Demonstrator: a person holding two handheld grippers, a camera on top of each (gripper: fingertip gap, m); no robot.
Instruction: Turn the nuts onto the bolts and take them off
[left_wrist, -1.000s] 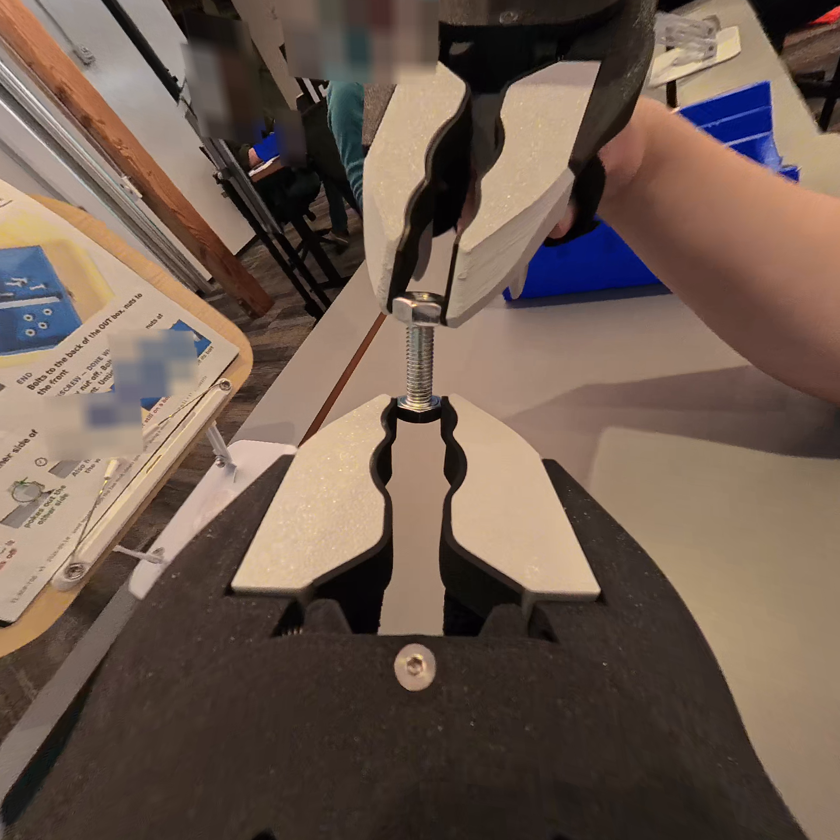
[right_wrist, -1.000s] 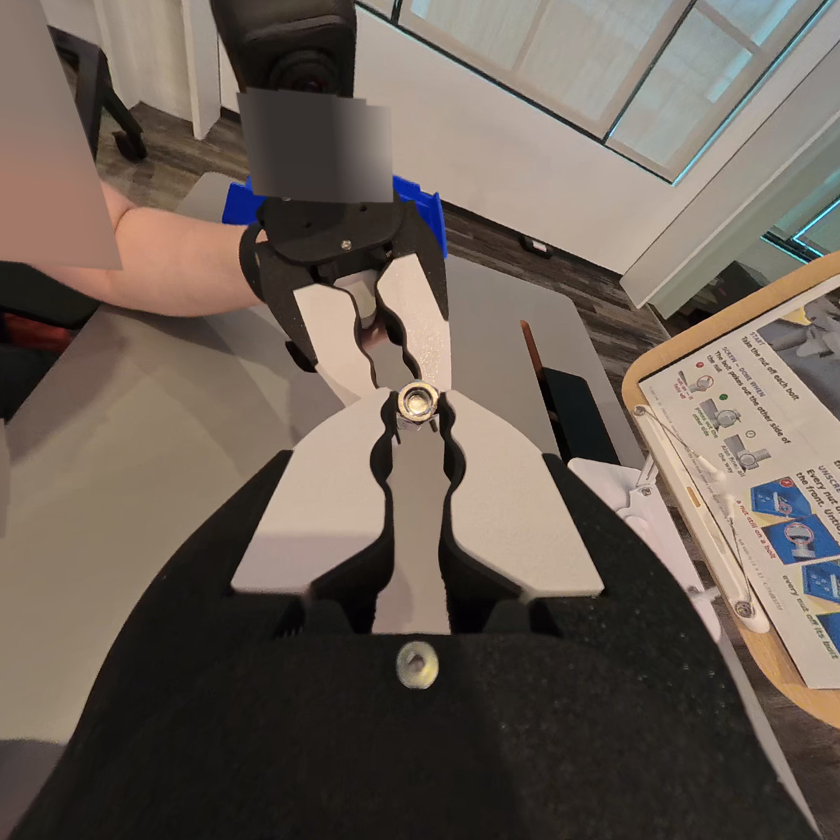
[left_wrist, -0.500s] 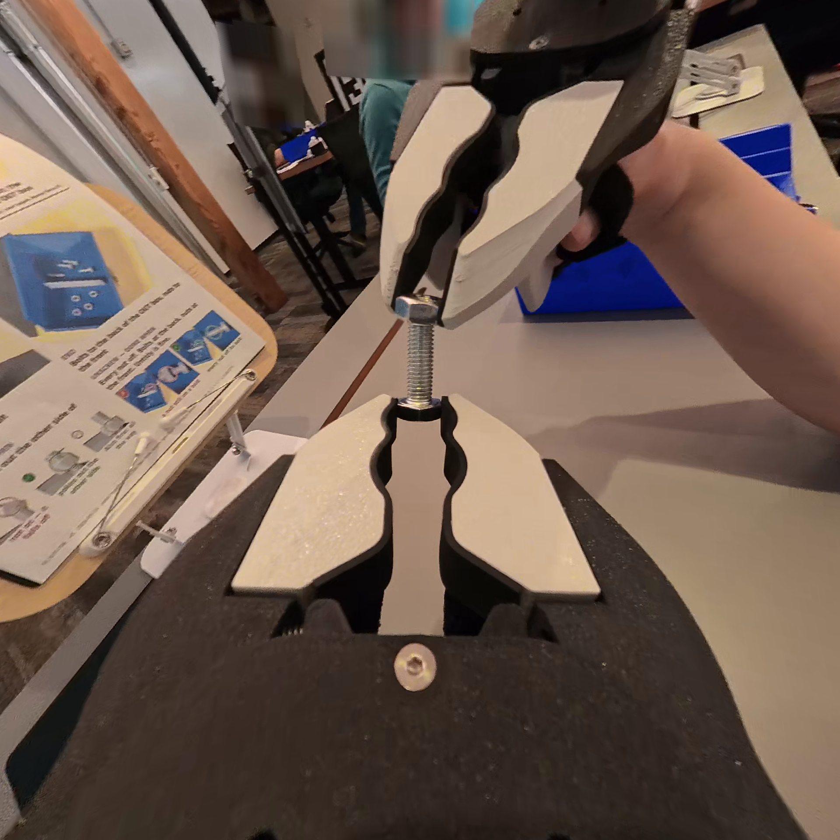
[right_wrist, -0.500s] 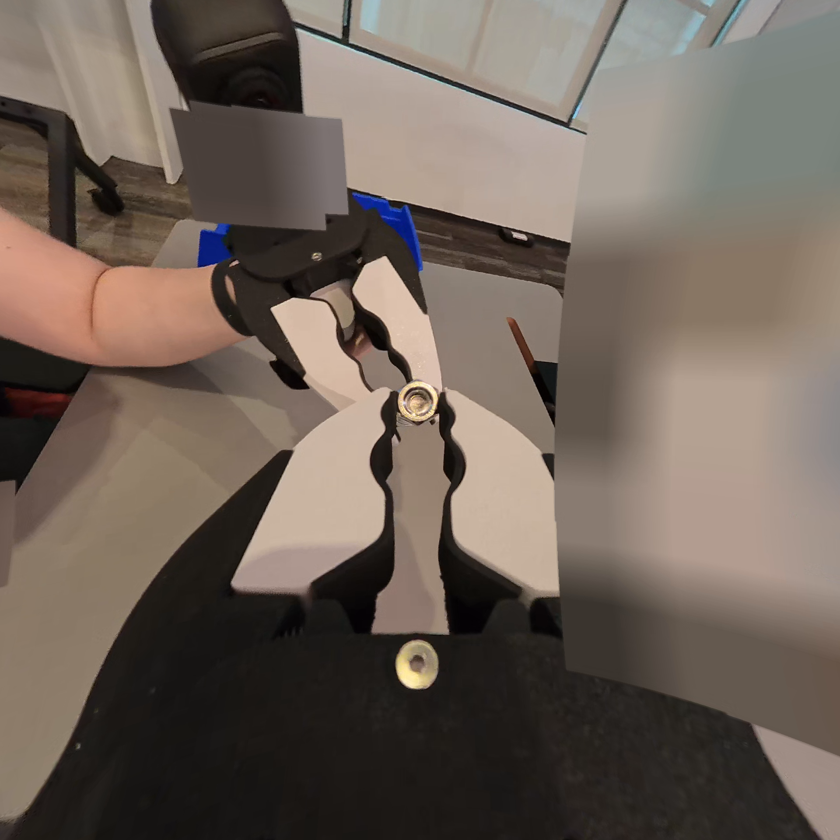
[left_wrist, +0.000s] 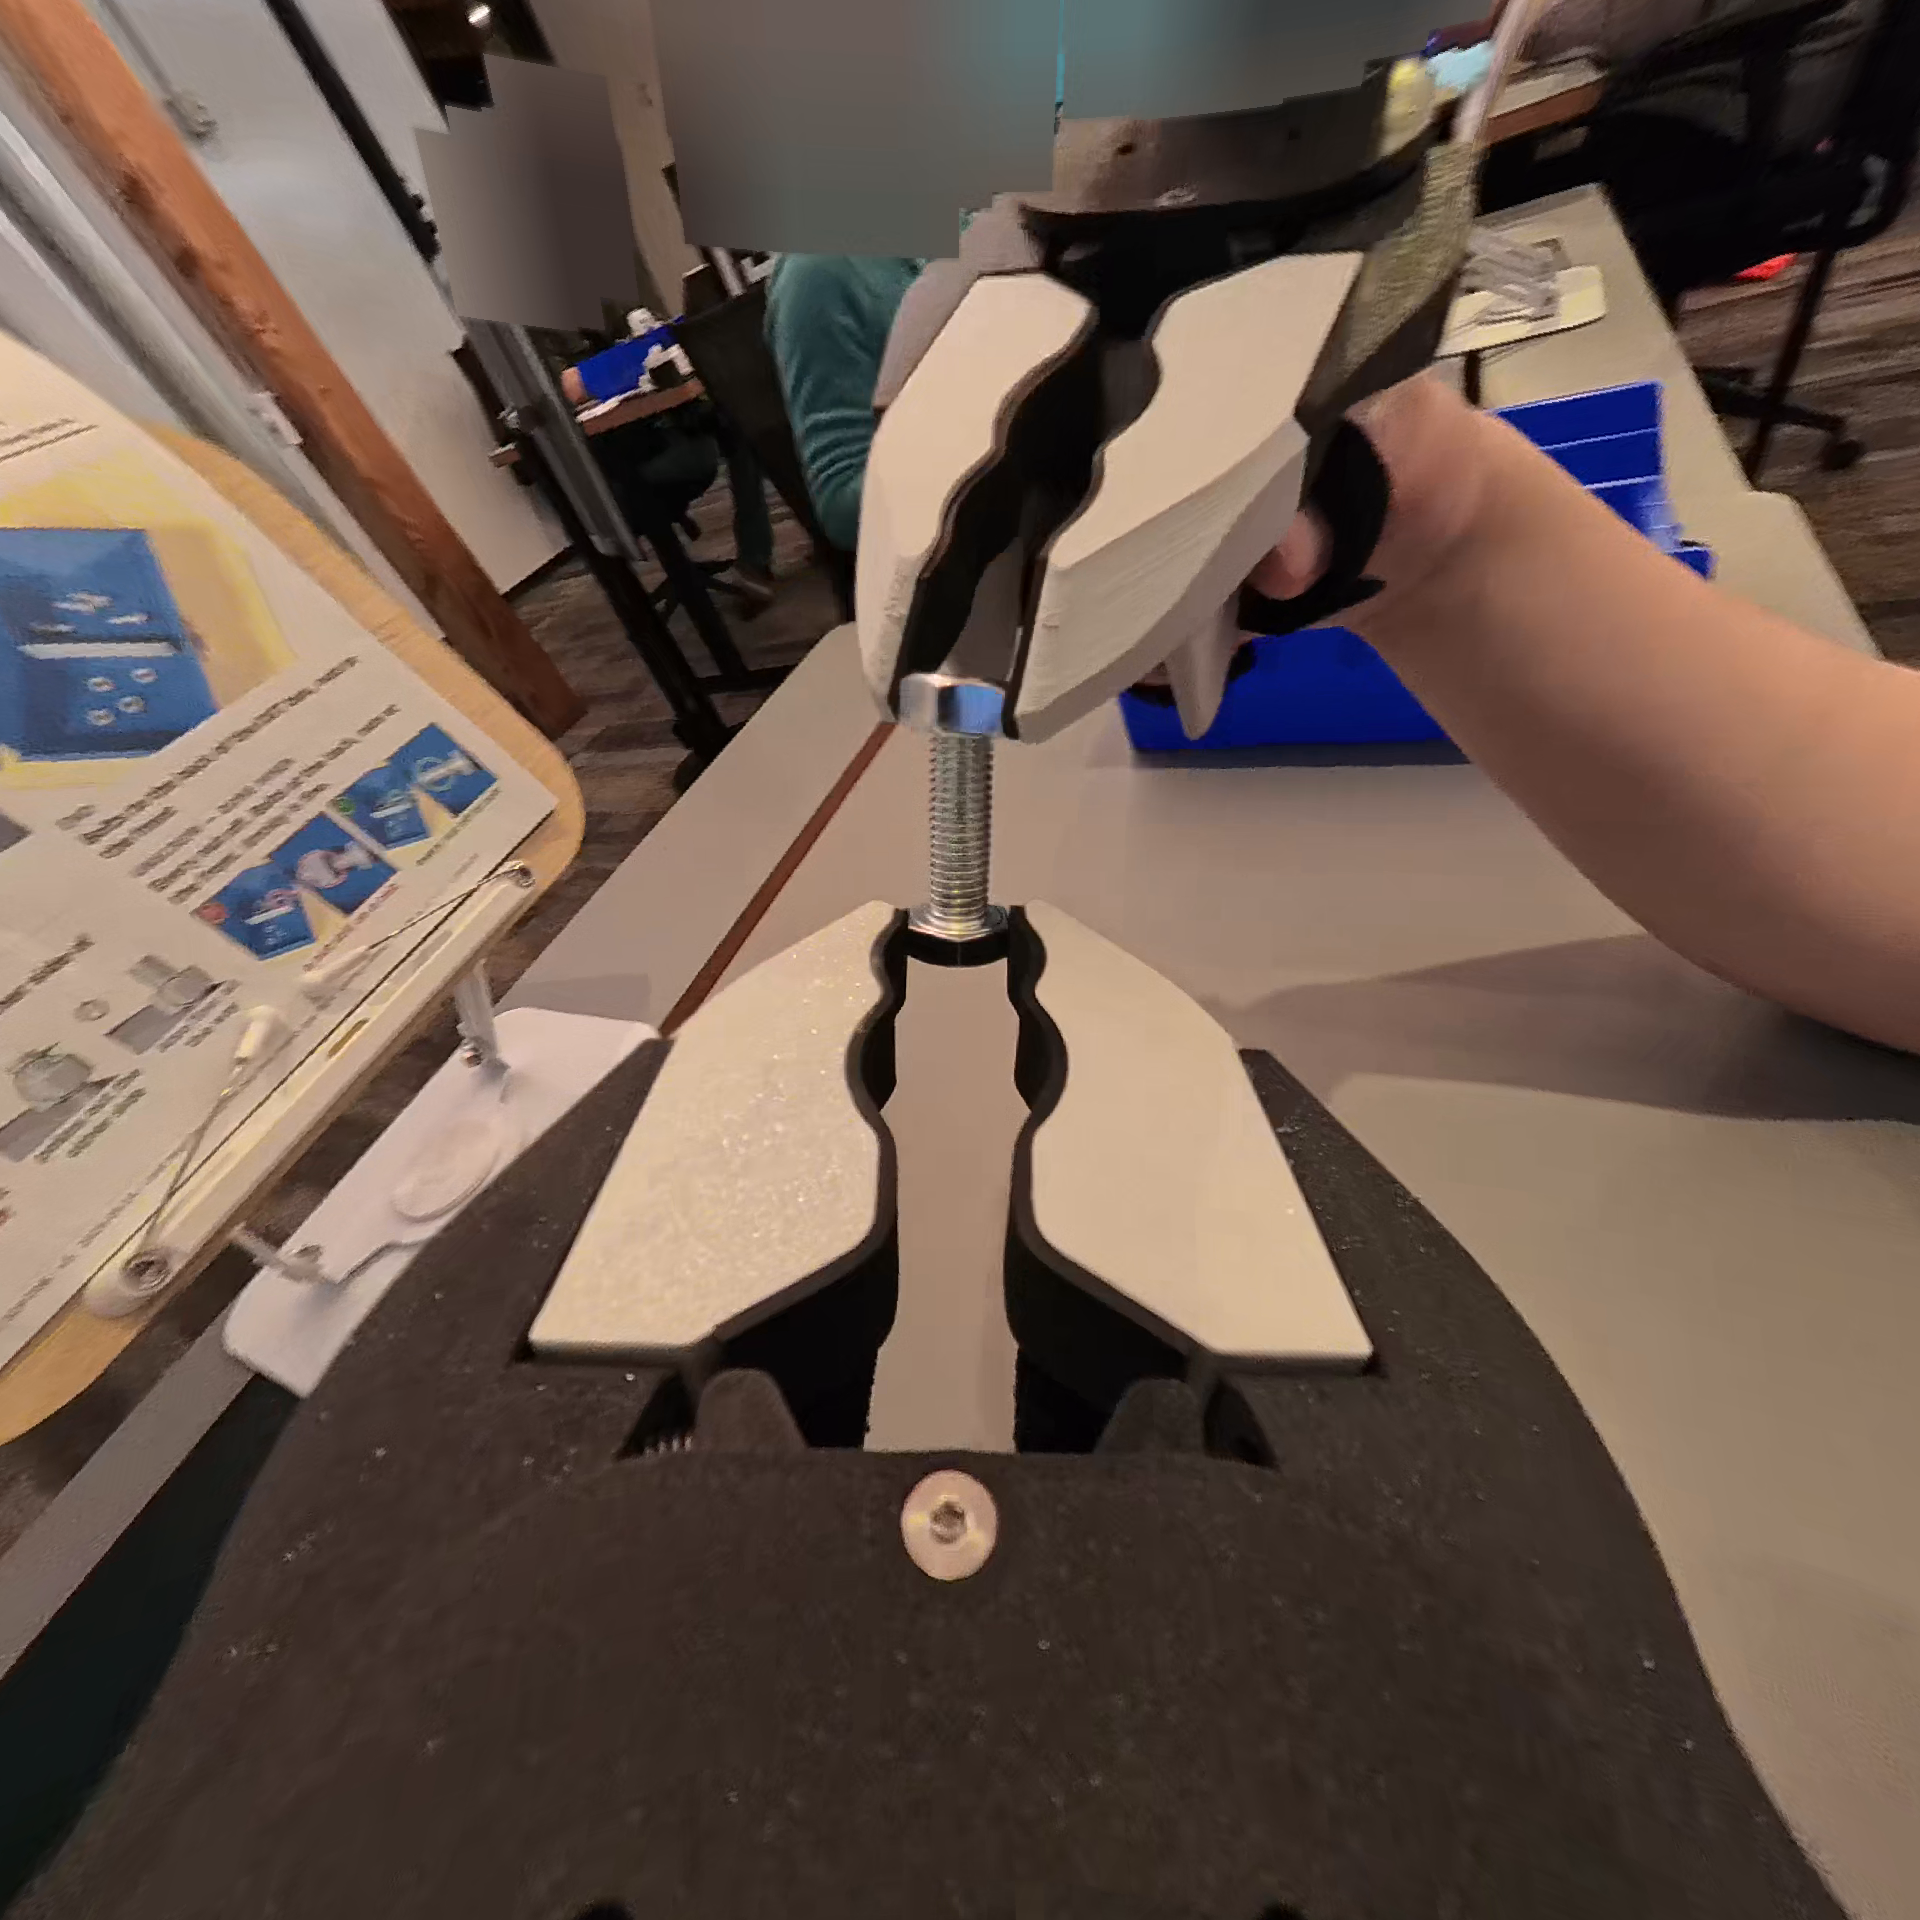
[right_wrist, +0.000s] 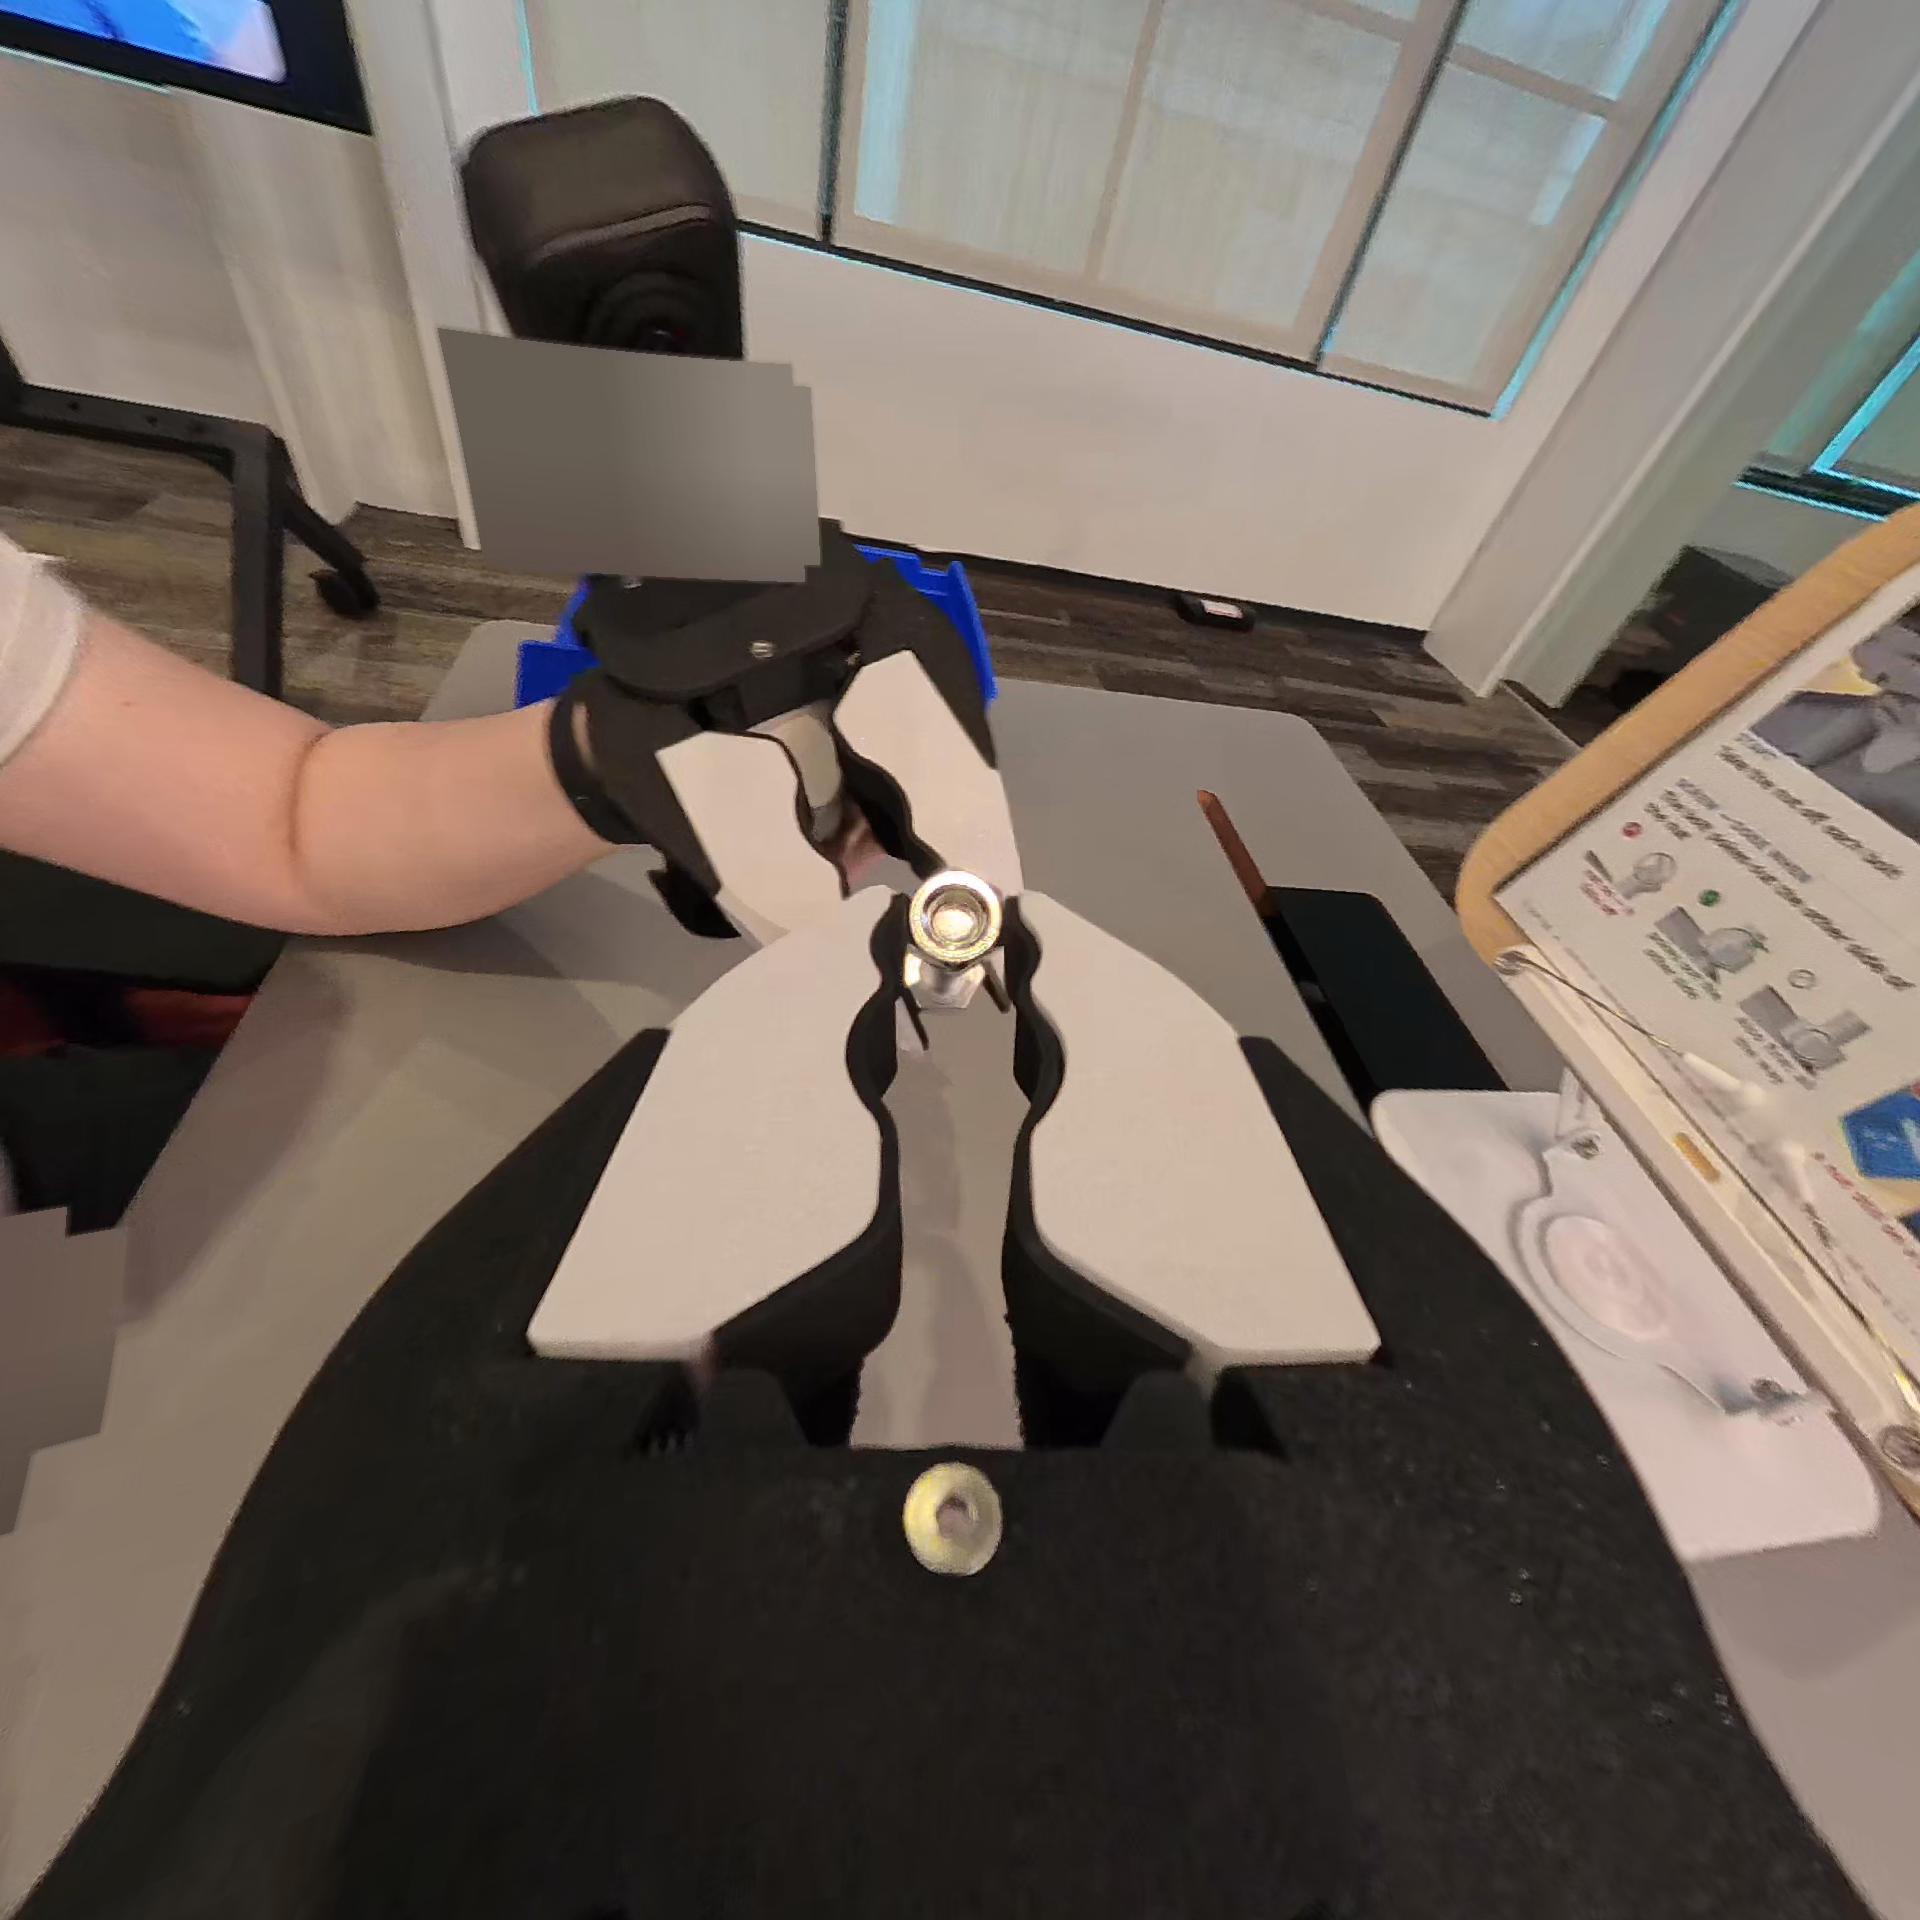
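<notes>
Fingers (left_wrist: 764, 1122) of both grippers still clamped, left on bolt (left_wrist: 961, 831), right on nut (left_wrist: 951, 707).

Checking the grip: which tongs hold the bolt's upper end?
The right tongs, reaching down from above; the left tongs clamp the bolt at its lower end.

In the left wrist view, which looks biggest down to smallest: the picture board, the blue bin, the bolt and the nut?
1. Instruction board, though it is nearest the camera, which flatters it
2. Blue bin, partly hidden
3. Bolt
4. Nut
</notes>
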